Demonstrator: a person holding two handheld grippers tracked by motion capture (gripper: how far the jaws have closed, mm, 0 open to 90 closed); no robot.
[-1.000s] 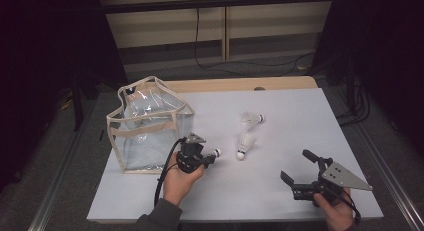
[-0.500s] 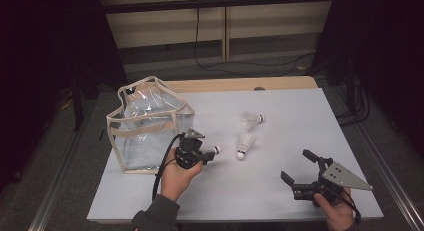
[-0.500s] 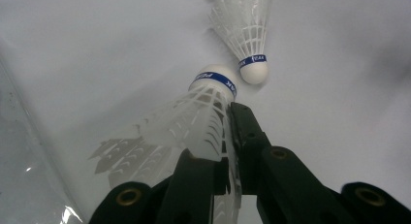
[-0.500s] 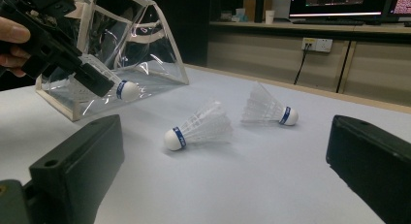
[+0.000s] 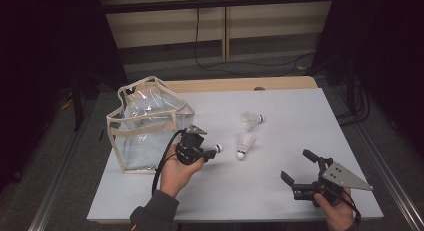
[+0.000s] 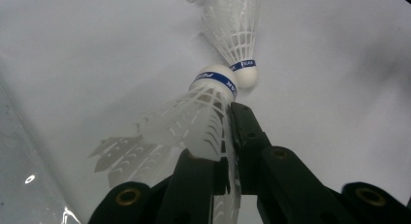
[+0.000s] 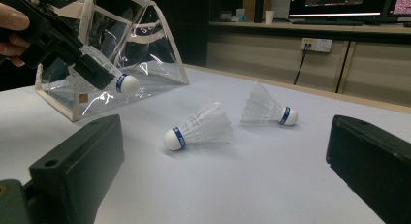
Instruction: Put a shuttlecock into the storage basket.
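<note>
My left gripper (image 5: 209, 151) is shut on the feather skirt of a white shuttlecock (image 6: 203, 112), held just above the table with its blue-banded cork (image 5: 218, 148) pointing right. It hangs beside the clear bag (image 5: 145, 126), at its right front corner. Two more shuttlecocks lie on the white table: one (image 5: 245, 143) just right of the held one, another (image 5: 251, 119) farther back. My right gripper (image 5: 296, 165) stands open near the front right edge, nothing between its jaws. In the right gripper view the held shuttlecock (image 7: 123, 83) and the left gripper (image 7: 104, 78) are in front of the bag (image 7: 131, 40).
The clear bag with beige trim stands upright at the table's left, its top open. The white table (image 5: 300, 106) has bare room in the middle and at the right. Cables and dark floor lie beyond the far edge.
The left gripper with its shuttlecock has shifted a little farther from the front edge. The right gripper has kept still.
</note>
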